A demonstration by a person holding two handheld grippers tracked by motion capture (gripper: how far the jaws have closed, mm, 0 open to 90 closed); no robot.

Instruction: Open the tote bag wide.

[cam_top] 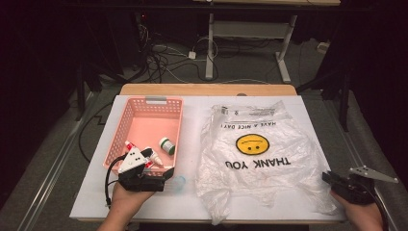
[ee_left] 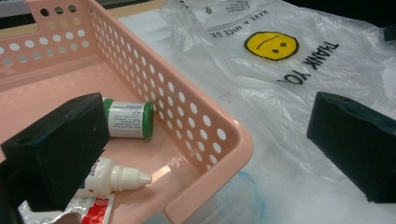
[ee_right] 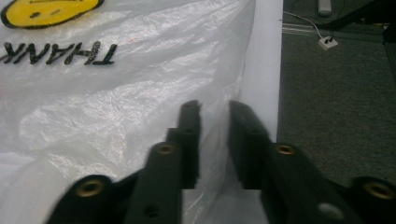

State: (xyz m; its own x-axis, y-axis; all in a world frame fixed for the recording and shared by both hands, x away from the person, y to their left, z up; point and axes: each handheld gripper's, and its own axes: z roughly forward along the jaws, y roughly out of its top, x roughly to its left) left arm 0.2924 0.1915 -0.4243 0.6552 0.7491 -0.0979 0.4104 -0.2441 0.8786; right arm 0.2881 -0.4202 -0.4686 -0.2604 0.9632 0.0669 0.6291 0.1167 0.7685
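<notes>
Black jaws of the right gripper (ee_right: 214, 109) stand close together with only a slim gap, and the near right edge of the plastic bag (ee_right: 116, 93) runs into that gap. The pads do not visibly press on the film, so I judge this pinch unfinished.

The main risk is that thin, slippery film slides out as the jaws lift, or that only one layer is caught and the mouth stays flat. The bag's edge lies just beside the edge of the white table (ee_right: 266, 46), so a pull away from the bag's middle could drag it over the edge toward the floor (ee_right: 336, 93).

Left of the bag, the left gripper (ee_left: 205, 135) is spread wide and holds nothing. Its jaws straddle the near corner of the pink basket (ee_left: 140, 70), one inside and one on the bag's side. A careless close there could clamp the basket wall and shove the basket into the bag.

Inside the basket, on the side toward the bag, lie a white dropper bottle (ee_left: 116, 177), a green-capped vial (ee_left: 128, 119) and a red-and-white sachet (ee_left: 93, 210). The round vial could roll if nudged.
</notes>
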